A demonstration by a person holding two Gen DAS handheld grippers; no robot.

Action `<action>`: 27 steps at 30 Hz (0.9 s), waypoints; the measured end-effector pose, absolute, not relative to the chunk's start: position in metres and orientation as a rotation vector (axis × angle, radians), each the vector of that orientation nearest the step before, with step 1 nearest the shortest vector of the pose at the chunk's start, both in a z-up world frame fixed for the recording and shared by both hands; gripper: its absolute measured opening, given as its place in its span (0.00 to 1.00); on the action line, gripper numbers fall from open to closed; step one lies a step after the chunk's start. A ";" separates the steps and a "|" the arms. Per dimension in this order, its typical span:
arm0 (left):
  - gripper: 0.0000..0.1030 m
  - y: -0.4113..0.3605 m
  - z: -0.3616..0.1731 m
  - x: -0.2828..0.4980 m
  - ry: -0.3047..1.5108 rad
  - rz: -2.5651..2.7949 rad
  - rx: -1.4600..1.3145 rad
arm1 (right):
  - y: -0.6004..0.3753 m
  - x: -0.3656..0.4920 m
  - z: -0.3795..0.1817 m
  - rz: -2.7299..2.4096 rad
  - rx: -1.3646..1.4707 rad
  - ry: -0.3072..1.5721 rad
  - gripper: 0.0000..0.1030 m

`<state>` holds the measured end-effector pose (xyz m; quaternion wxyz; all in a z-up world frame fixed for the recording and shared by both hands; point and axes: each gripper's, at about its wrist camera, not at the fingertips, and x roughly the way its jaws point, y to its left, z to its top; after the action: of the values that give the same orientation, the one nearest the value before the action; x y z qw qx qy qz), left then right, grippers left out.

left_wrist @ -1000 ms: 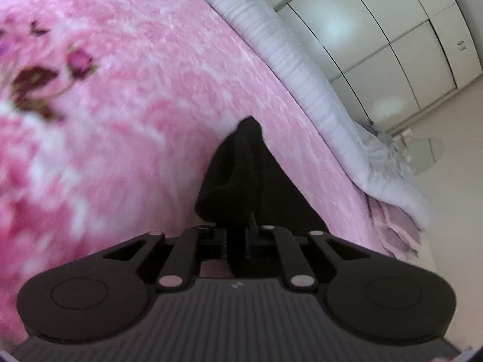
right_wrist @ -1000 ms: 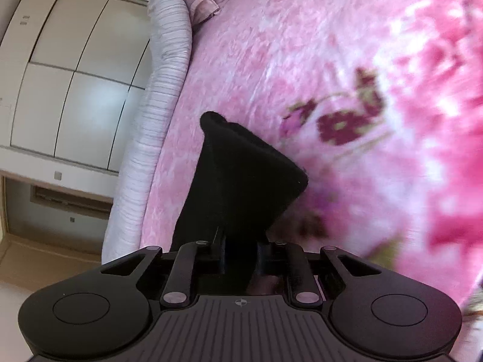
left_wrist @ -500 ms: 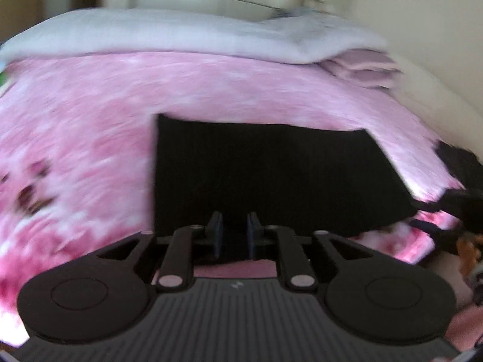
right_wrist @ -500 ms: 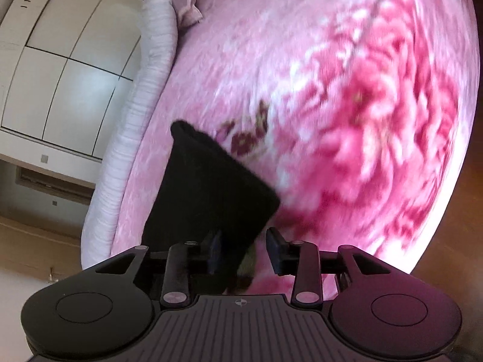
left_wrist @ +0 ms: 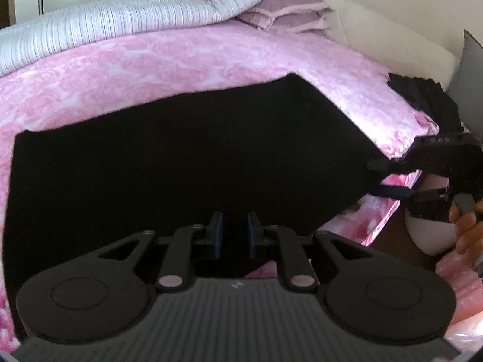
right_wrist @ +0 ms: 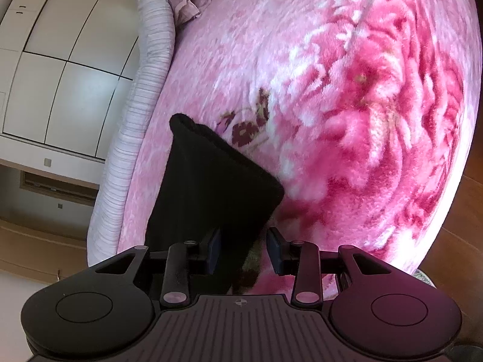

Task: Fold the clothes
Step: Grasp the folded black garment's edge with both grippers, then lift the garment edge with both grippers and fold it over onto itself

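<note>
the black garment (left_wrist: 187,163) lies flat on the pink blanket (left_wrist: 151,60); left gripper (left_wrist: 235,235) and right gripper (right_wrist: 244,253) both gape apart — a withdrawing finger may snag the hem and undo the fold.

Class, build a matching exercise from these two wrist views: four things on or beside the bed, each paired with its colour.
Things:
1. garment
2. blanket
3. striped quilt
4. wardrobe doors

Colours:
A. pale lilac
B. cream
C. black
D. pink with flowers

Pairs: 1-C, 2-D, 3-A, 4-B
</note>
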<state>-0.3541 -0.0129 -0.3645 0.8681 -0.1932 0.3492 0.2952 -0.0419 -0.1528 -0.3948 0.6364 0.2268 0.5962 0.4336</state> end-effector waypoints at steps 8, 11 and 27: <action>0.14 -0.009 -0.378 -0.333 0.822 0.603 -0.341 | -0.145 -0.039 -0.405 0.967 0.565 1.361 0.36; 0.14 -0.008 -0.376 -0.328 0.840 0.621 -0.353 | -0.145 -0.039 -0.408 0.951 0.593 1.369 0.36; 0.16 0.022 -0.364 -0.392 0.655 0.764 -0.620 | -0.108 -0.084 -0.342 1.056 0.022 1.028 0.09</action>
<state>-0.3917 0.0221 -0.3639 0.8305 -0.2921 0.3085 0.3603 -0.0837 -0.1078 -0.3420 0.7404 0.0102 0.4688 0.4816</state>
